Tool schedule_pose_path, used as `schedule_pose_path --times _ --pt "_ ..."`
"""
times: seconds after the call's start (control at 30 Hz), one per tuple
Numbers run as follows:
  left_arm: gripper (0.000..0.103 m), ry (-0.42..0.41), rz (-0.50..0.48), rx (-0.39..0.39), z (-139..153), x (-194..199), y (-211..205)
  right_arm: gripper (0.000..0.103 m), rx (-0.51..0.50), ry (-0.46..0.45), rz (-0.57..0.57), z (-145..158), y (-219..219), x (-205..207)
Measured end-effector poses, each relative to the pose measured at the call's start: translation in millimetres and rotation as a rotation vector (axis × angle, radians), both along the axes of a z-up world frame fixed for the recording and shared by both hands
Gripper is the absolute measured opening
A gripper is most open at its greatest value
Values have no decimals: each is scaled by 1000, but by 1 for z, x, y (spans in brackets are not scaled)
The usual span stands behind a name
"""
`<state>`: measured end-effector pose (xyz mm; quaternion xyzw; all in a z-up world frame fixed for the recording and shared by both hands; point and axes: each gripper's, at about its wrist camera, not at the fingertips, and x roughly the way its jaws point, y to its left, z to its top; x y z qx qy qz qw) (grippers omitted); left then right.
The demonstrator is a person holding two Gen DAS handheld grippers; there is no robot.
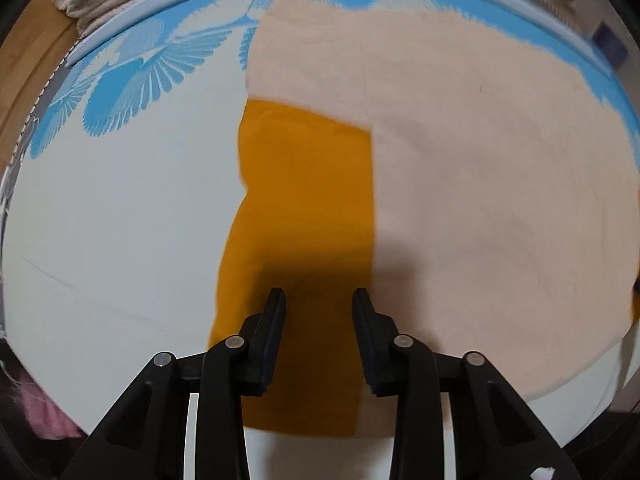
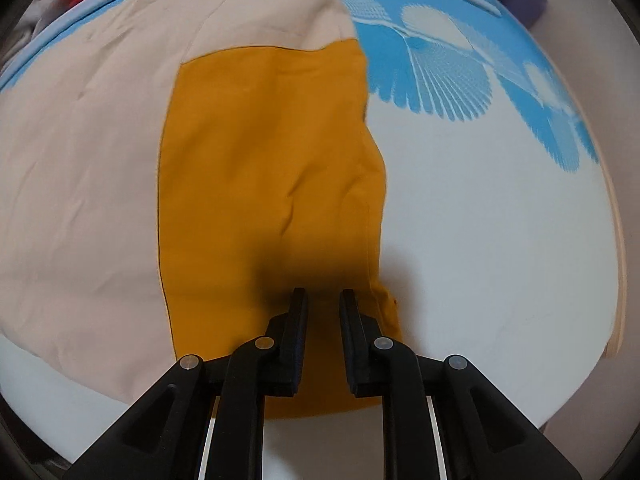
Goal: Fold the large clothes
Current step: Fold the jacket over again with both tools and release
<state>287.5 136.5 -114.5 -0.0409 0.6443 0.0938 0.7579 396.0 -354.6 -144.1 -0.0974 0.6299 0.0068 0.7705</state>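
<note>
Hovering with jaws apart, the left gripper (image 1: 319, 300) is hanging over the two-tone garment's mustard panel (image 1: 304, 184), lying flat on the white-and-blue sheet (image 1: 120, 220); the right gripper (image 2: 323, 300), also apart, should probably pinch the mustard hem edge squarely, matching heights before lifting.

White-blue table (image 1: 112, 216), two-tone garment (image 1: 460, 168) spread flat

The right gripper (image 2: 323, 300) hovers with jaws parted over the near end of a mustard-yellow garment panel (image 2: 264, 168). To its left lies beige fabric (image 2: 84, 168); to its right, the white and blue-patterned sheet (image 2: 480, 208).
</note>
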Motion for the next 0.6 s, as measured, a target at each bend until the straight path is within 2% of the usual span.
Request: schedule_pose_path --times 0.07,0.13,0.23,0.3,0.33,0.4,0.43,0.47,0.5,0.6 --pt "35 57 40 -16 -16 -4 12 17 -16 21 0 -3 -1 0" --pt "35 49 64 -12 -13 -8 19 18 -55 44 -4 -4 0 0" --pt "34 36 52 41 -6 -12 18 18 -149 76 -37 -3 -4 -3" --pt "26 -5 44 77 7 -13 15 18 -198 56 -73 7 -6 -3" --pt "25 -55 39 101 19 -15 11 18 -211 -5 -111 23 -7 -4" --pt "25 -164 32 141 45 -23 5 18 -172 -115 -157 53 -2 -6" --pt "25 -194 34 155 54 -29 3 18 -134 -210 -166 78 7 -11" --pt "25 -214 38 161 63 -33 1 20 -117 -260 -159 90 13 -15" --pt "25 -234 49 158 73 -39 -2 20 -85 -347 -134 111 29 -25" --pt "28 -321 97 117 100 -57 -9 20 2 -487 -51 140 72 -56"
